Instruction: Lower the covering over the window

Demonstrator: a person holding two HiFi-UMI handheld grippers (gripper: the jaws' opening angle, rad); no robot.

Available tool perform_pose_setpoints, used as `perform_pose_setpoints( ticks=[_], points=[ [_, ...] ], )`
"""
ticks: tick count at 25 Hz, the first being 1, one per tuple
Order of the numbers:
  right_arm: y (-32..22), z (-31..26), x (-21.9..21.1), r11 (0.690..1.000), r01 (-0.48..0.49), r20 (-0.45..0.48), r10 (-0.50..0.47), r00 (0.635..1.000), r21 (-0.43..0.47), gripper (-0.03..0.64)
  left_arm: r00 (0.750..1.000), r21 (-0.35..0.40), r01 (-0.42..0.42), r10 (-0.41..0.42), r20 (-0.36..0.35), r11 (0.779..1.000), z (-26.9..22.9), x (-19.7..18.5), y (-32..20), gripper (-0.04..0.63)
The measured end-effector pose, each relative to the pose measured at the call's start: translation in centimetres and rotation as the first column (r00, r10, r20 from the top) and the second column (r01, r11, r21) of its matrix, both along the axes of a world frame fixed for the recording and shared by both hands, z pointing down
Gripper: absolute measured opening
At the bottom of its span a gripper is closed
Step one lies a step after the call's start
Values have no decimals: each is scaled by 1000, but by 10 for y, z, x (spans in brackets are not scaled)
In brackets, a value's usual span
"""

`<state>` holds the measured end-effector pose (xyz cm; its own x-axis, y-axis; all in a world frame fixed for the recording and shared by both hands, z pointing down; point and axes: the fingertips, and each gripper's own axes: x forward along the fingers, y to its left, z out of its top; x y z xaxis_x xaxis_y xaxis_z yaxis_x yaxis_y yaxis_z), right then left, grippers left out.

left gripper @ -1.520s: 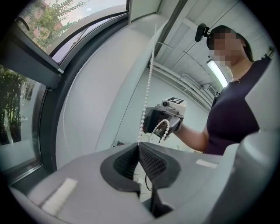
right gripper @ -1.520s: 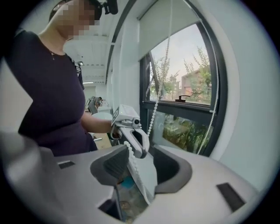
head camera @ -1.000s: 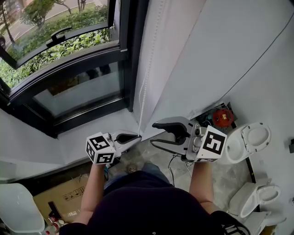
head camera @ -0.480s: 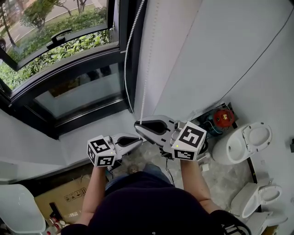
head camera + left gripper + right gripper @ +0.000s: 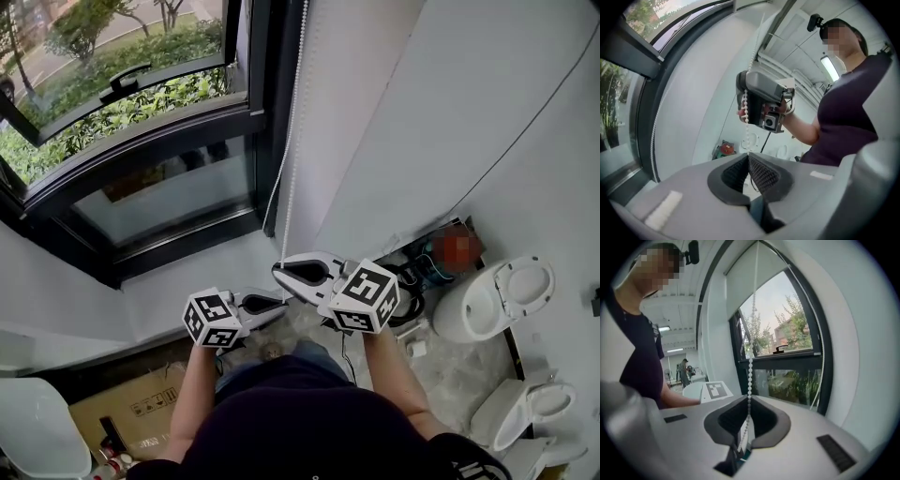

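Note:
A white bead chain (image 5: 291,141) hangs beside the dark window frame (image 5: 267,112). My right gripper (image 5: 278,270) has just been closing and is shut on the chain, whose beads run between its pads (image 5: 749,397). Just below it, my left gripper (image 5: 283,302) is also shut, and the chain's (image 5: 746,122) lower stretch runs from the right gripper (image 5: 761,101) down into its closed tips (image 5: 749,157). In the right gripper view the chain (image 5: 750,371) rises taut to the white roller blind (image 5: 745,282), which covers only the top of the window.
The window pane (image 5: 141,122) is tilted open, with a handle (image 5: 127,80) and shrubs outside. White toilets (image 5: 492,295) and a red device (image 5: 457,246) stand on the floor to the right. A cardboard box (image 5: 122,403) lies at lower left.
The right gripper, wide open a second ago to the right of the chain, swung left, closed on the chain and came down. The left gripper sank slightly with the chain.

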<state>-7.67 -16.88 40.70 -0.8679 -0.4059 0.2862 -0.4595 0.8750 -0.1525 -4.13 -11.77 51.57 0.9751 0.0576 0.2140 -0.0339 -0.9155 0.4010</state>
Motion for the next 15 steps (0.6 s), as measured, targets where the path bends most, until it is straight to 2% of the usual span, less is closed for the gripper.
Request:
perform_pose_setpoints(
  ticks=[2,4,9,11,13,15],
  points=[
    [3,3,-1,999,2,56,0,998,-35,23,999,-42,-11,9,-51,999,0,1,7,12],
    [2,3,0,1000,5,62,-3,998,-30,23,996,-71,-6,0,-85,997,-2,0,7,12],
    [-5,9,7,999,-7,47,9,999,-41,21,998,-53,5,-8,-70,999,-3,-4,4,13],
    [-4,18,8,999,4,-2,-4,1000,-50,21,998,-43,3,-5,-60,999,-3,-3,6,13],
    [-1,37,7,998,24,-92,-30,995,-61,21,999,-36,0,-2,-51,999,-1,-3,7,14],
    [0,51,7,995,29,-97,-38,995,-95,21,999,-34,-2,0,-46,999,0,-4,8,14]
  ],
)
